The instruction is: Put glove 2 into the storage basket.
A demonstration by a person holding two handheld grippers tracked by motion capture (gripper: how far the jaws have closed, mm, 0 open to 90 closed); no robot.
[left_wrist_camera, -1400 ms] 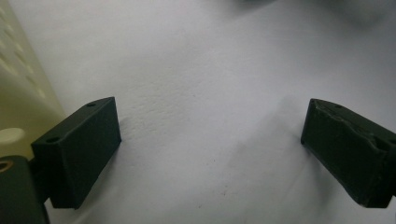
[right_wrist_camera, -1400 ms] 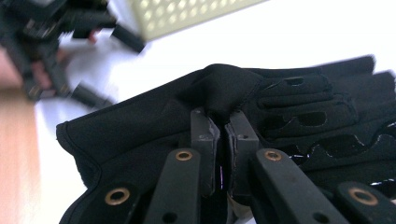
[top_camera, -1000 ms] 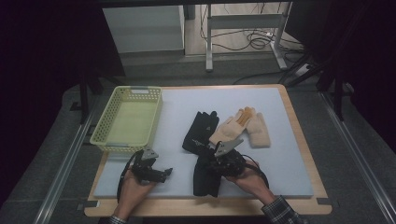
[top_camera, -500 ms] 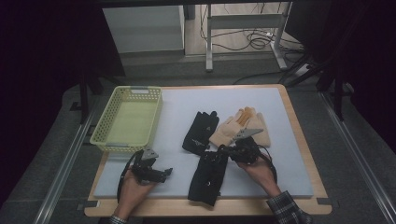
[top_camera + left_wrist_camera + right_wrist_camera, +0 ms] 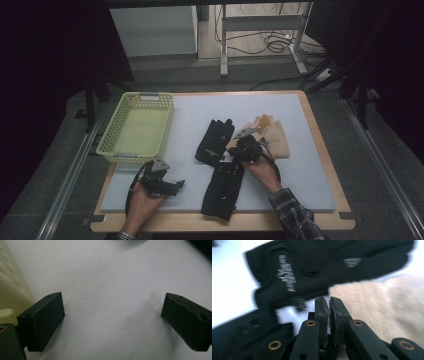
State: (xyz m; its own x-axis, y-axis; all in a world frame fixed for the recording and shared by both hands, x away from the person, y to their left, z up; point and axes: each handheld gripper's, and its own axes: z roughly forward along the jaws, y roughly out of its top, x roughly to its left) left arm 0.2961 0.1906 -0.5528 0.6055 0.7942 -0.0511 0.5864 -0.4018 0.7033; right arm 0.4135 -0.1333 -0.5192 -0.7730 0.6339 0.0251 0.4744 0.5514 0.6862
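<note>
two black gloves, one tan glove pair, one basket.

Matt white foam-like mat, finely grained and faintly pitted up close. Pale wooden table edge around it, smooth, satin finish. Yellow-green plastic basket, perforated walls, slightly glossy. Two black gloves: the upper black glove of smooth synthetic cloth, matt, with silvery printed lettering; the lower black glove of like cloth, dull. Beige knitted glove, woolly and fuzzy. Matt black plastic jaws on the left gripper, edges a little chipped; same on the right gripper, with brass-coloured rivets. Checked woven cloth sleeve.
</note>
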